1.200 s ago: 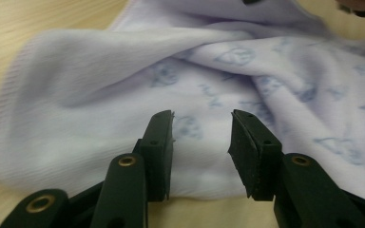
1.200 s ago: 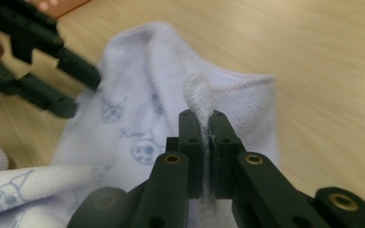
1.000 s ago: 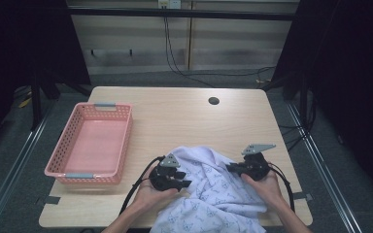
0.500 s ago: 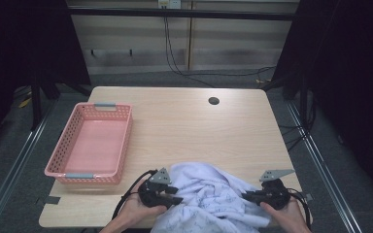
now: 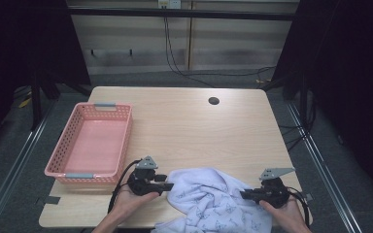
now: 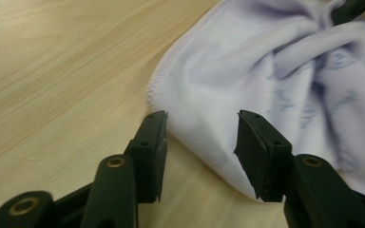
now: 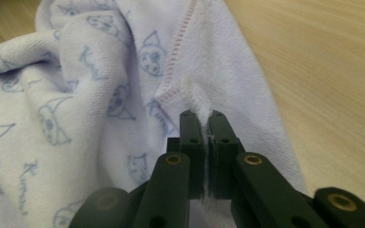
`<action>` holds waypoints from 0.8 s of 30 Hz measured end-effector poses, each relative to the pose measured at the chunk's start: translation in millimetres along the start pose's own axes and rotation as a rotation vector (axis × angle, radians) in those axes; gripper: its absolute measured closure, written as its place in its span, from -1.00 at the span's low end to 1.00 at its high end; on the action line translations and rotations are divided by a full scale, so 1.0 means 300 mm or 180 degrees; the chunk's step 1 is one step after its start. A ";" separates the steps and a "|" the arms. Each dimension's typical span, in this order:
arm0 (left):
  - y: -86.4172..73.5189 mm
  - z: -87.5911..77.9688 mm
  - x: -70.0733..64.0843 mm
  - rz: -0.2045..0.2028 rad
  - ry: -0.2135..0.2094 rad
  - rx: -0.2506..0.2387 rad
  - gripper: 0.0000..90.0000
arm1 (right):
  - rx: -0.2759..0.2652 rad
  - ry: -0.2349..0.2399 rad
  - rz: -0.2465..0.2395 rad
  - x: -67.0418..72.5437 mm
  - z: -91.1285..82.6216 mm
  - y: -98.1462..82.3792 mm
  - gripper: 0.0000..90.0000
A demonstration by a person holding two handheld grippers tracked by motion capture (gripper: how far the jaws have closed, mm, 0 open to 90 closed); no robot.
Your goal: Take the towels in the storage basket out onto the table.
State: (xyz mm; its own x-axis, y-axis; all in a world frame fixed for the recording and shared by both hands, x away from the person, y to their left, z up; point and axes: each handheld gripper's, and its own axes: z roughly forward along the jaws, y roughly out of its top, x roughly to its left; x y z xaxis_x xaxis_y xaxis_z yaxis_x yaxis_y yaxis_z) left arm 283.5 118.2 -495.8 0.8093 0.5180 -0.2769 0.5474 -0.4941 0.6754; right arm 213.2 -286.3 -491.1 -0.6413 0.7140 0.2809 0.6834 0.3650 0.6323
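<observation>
Both my hands have slid toward six o'clock: left claw [image 6: 202, 137] just opening off the pale lilac printed towel [image 5: 213, 201], right claw [image 7: 202, 124] pinching its hem.

Layout on table [image 5: 184, 126], high view
Lying at the near edge, between left gripper [image 5: 167, 186] and right gripper [image 5: 243, 194]: towel [image 5: 213, 204], overhanging that edge. Sitting at the left side, behind the left gripper: basket [image 5: 90, 145]. Showing far behind the towel, toward the right: hole [image 5: 213, 101] in the tabletop.
</observation>
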 end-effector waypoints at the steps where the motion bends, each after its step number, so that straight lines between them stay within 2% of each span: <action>1: 0.000 0.007 -0.001 -0.0015 0.0063 -0.0001 0.15 | -0.0012 0.0004 0.0003 -0.003 0.001 0.002 0.94; 2: 0.004 0.008 -0.004 0.0006 0.0042 0.0002 0.15 | -0.0017 -0.0007 -0.0001 -0.006 0.000 0.002 0.94; 3: 0.006 0.012 -0.011 0.0011 0.0122 0.0026 0.16 | -0.0018 -0.0007 0.0000 -0.008 0.000 0.002 0.94; 4: 0.006 0.014 -0.014 -0.0027 0.0115 0.0023 0.16 | -0.0027 -0.0009 -0.0012 -0.007 0.000 0.001 0.94; 5: 0.006 0.017 -0.019 -0.0053 0.0030 0.0036 0.15 | -0.0018 -0.0004 -0.0008 -0.005 -0.001 0.001 0.93; 6: 0.006 0.020 -0.027 -0.0021 0.0063 0.0022 0.17 | -0.0021 0.0005 -0.0024 -0.004 -0.001 0.001 0.94; 7: 0.005 0.024 -0.037 0.0106 0.0159 0.0018 0.23 | -0.0022 0.0008 -0.0021 -0.003 0.000 0.001 0.93; 8: 0.006 0.027 -0.036 0.0156 0.0115 0.0022 0.29 | -0.0026 0.0013 -0.0022 -0.002 0.002 0.004 0.94; 9: 0.007 0.028 -0.030 0.0126 0.0088 0.0020 0.38 | -0.0028 0.0026 -0.0031 -0.003 0.003 0.006 0.93; 10: 0.008 0.029 -0.022 0.0080 0.0035 0.0031 0.54 | -0.0040 0.0036 -0.0028 0.000 0.003 0.009 0.94; 11: 0.008 0.034 -0.017 0.0062 -0.0076 0.0032 0.74 | -0.0067 0.0055 -0.0037 0.000 0.001 0.012 0.94; 12: 0.009 0.034 -0.017 0.0088 -0.0080 0.0020 0.84 | -0.0097 0.0067 -0.0035 0.001 -0.001 0.017 0.94; 13: 0.013 0.033 -0.019 0.0069 -0.0089 0.0034 0.93 | -0.0134 0.0075 -0.0039 0.002 -0.005 0.021 0.94; 15: 0.016 0.025 -0.016 0.0000 -0.0150 0.0036 0.95 | -0.0235 0.0117 -0.0015 0.000 -0.018 0.032 0.94; 16: 0.017 0.015 -0.015 -0.0033 -0.0182 -0.0009 0.95 | -0.0294 0.0116 -0.0013 -0.003 -0.026 0.038 0.94; 18: 0.027 -0.018 -0.015 0.0004 -0.0130 -0.0116 0.95 | -0.0406 0.0110 0.0004 -0.009 -0.046 0.055 0.94; 20: 0.039 -0.058 -0.016 -0.0011 -0.0131 -0.0249 0.95 | -0.0580 0.0113 -0.0002 -0.012 -0.074 0.078 0.94; 21: 0.049 -0.089 -0.017 0.0032 -0.0107 -0.0332 0.95 | -0.0629 0.0125 -0.0003 -0.009 -0.086 0.089 0.94; 24: 0.073 -0.166 -0.014 0.0050 -0.0056 -0.0574 0.95 | -0.0904 0.0119 -0.0102 0.008 -0.140 0.147 0.94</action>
State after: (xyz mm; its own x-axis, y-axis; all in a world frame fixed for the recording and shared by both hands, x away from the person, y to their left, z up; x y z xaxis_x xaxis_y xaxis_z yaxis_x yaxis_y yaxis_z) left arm 281.4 139.8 -445.8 0.8219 0.4981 -0.2763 0.4889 -0.3679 0.7910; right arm 227.2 -293.6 -432.0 -0.6771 0.6803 0.2805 0.5407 0.2014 0.8168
